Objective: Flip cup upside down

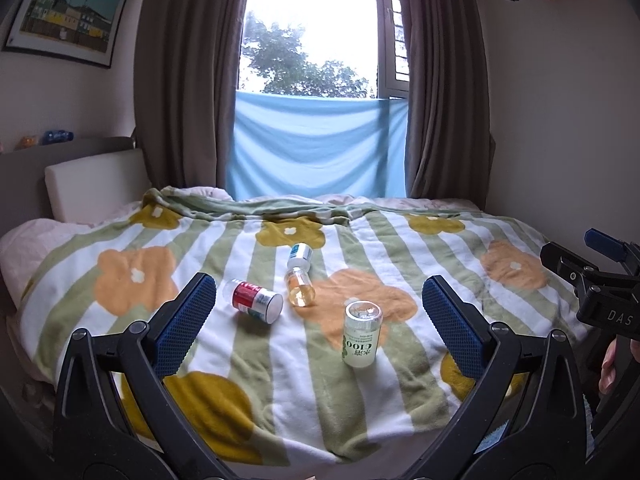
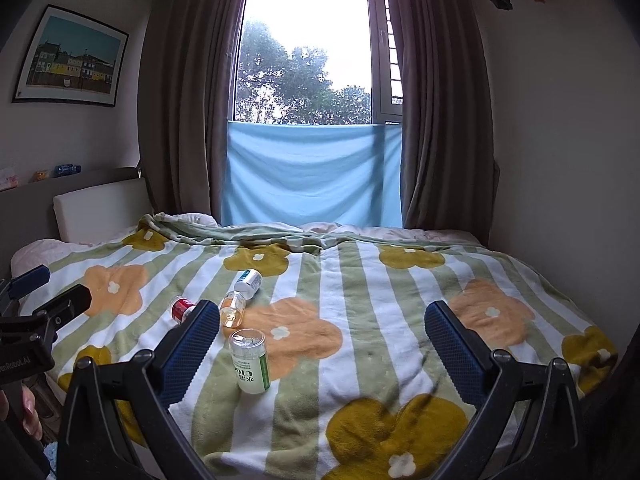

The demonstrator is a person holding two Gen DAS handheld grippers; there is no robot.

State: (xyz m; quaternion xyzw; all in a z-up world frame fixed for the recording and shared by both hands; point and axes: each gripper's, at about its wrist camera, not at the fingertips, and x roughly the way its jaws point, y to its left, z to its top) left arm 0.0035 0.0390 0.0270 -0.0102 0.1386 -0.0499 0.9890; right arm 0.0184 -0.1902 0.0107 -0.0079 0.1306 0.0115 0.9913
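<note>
A clear cup with a green label [image 1: 361,334] stands bottom-up on the flowered blanket, its print upside down; it also shows in the right wrist view [image 2: 249,360]. Three more lie on their sides behind it: a red-labelled one [image 1: 254,301] [image 2: 182,308], an amber one [image 1: 300,287] [image 2: 233,310] and a blue-and-white one [image 1: 300,255] [image 2: 249,282]. My left gripper [image 1: 318,300] is open and empty, held above the bed near the green cup. My right gripper [image 2: 322,326] is open and empty, to the right of the cups.
The flowered blanket [image 1: 224,248] covers the bed. A white headboard cushion [image 1: 92,184] is at the left. Brown curtains [image 1: 184,80] and a blue cloth [image 1: 320,144] hang at the window behind. The right gripper's body [image 1: 600,284] shows at the right edge.
</note>
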